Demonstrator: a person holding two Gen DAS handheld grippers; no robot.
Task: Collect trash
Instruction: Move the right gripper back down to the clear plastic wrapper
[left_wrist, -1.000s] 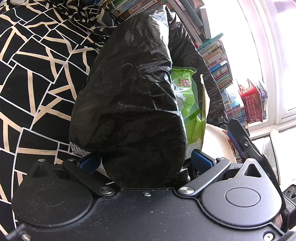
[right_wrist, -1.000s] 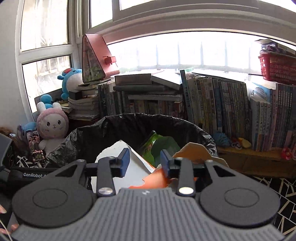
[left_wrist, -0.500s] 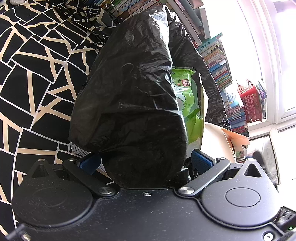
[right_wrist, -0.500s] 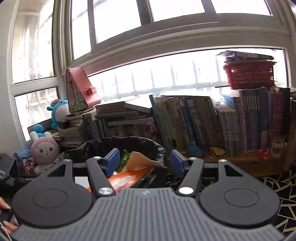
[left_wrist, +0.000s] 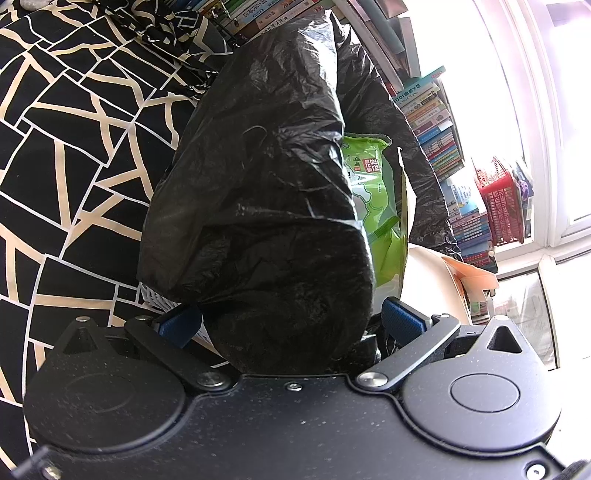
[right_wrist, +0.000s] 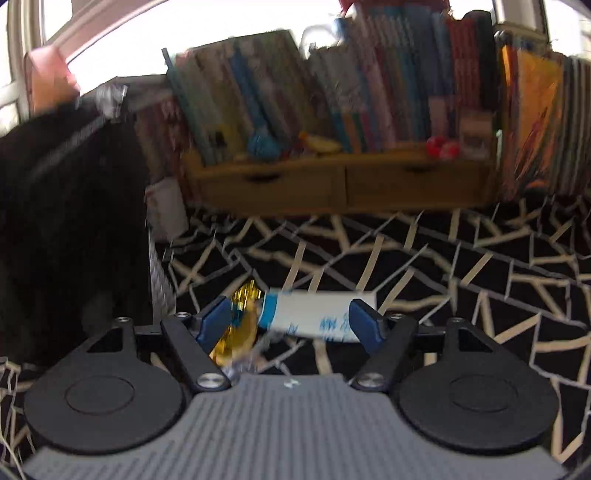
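Trash ahead: white-and-blue tube (right_wrist: 317, 314) beside gold foil wrapper (right_wrist: 242, 321) on the black patterned cloth (right_wrist: 443, 266). My right hand-held gripper (right_wrist: 291, 319) has just been opening, fingers apart, untouching. Tube looks light, soft; grip mid-body. My left hand-held gripper (left_wrist: 291, 321) clamps the bin bag (left_wrist: 258, 184) rim at far left.

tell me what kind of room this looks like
Probably a lived-in bedroom or study at home: rows of books line a low wooden drawer shelf under a bright window, and a black patterned cloth like bedding covers the surface.
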